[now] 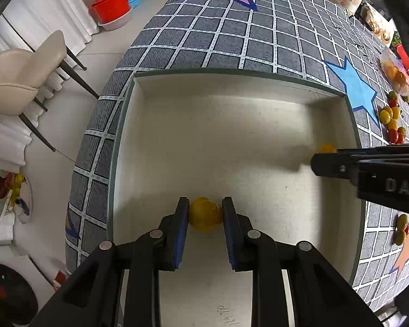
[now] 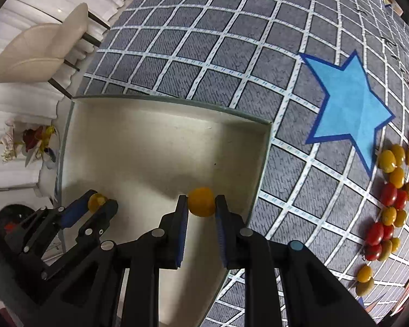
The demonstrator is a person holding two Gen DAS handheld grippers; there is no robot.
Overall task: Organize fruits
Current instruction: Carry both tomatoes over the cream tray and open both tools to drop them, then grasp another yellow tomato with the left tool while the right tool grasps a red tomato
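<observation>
My left gripper point(image 1: 205, 209) is shut on a yellow cherry tomato point(image 1: 205, 214) over the floor of a shallow white box point(image 1: 240, 77). The same gripper point(image 2: 99, 202) and its yellow cherry tomato point(image 2: 95, 201) show at the lower left of the right wrist view. My right gripper point(image 2: 201, 200) is shut on an orange-yellow cherry tomato point(image 2: 201, 201) above the box point(image 2: 261, 158), near its right wall. In the left wrist view the right gripper point(image 1: 320, 156) reaches in from the right, its tomato point(image 1: 325, 148) partly hidden behind a finger. Both grippers point steeply down.
Several loose red, yellow and green cherry tomatoes point(image 2: 392, 190) lie on the grey grid tablecloth right of the box, with a few more point(image 1: 402, 229) nearer. A bag of fruit point(image 1: 395, 76) sits at the far right. A beige chair point(image 1: 21, 81) stands left of the table.
</observation>
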